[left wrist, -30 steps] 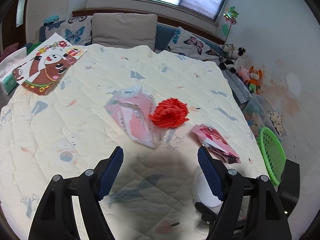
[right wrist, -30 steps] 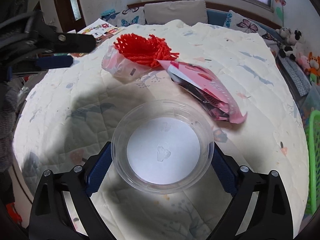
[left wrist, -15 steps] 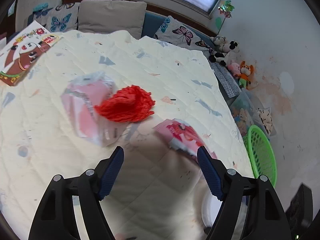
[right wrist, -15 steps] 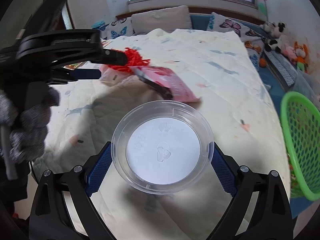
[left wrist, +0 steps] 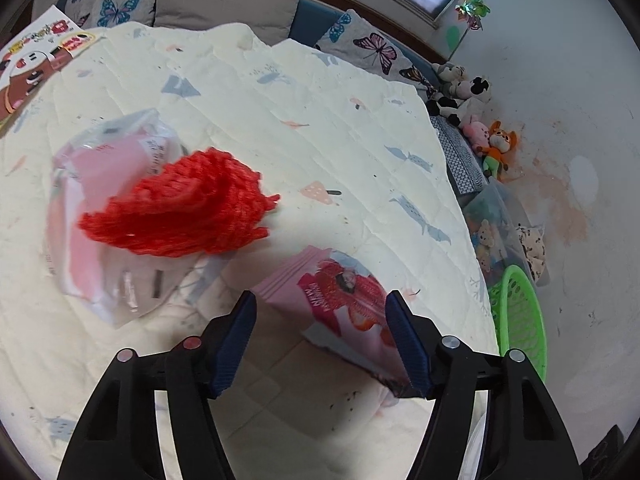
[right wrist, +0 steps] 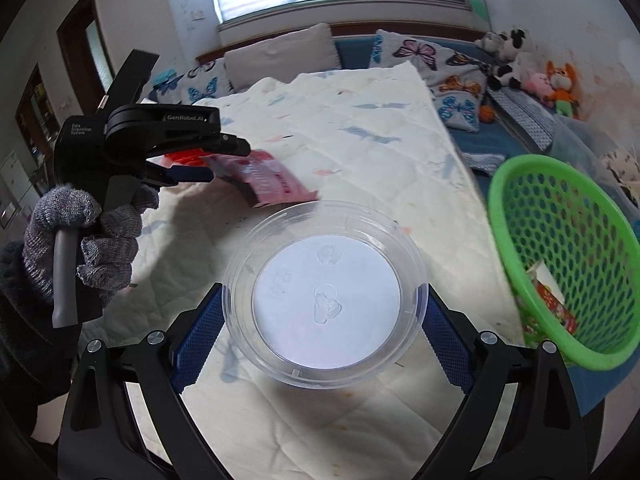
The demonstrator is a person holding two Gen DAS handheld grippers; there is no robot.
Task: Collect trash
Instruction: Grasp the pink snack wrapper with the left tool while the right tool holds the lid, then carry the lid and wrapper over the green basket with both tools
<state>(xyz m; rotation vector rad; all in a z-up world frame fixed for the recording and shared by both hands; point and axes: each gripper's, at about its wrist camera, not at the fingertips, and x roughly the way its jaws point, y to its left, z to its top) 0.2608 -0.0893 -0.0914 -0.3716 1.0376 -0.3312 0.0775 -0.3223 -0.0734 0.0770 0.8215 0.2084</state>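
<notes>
A pink snack wrapper (left wrist: pixel 340 304) lies on the quilted bed cover, between the fingers of my left gripper (left wrist: pixel 320 300). Its jaws are closing; the right pad is at the wrapper's edge and the left pad stands clear of it. Left of it a red mesh net (left wrist: pixel 184 212) rests on a clear pink bag (left wrist: pixel 100 216). My right gripper (right wrist: pixel 322 296) is shut on a round clear plastic tub (right wrist: pixel 326 292), held above the bed's edge. In the right wrist view the left gripper (right wrist: pixel 228 162), in a gloved hand, reaches over the wrapper (right wrist: pixel 272 184).
A green mesh basket (right wrist: pixel 500 216) stands off the bed's right side with some wrappers (right wrist: pixel 548 296) inside. Pillows and plush toys (left wrist: pixel 472 96) line the far wall. A picture book (left wrist: pixel 32 64) lies at the bed's far left.
My left gripper moved right and down from the red net to straddle the pink wrapper, and its jaws narrowed. The right gripper carried the tub rightward, bringing the green basket closer.
</notes>
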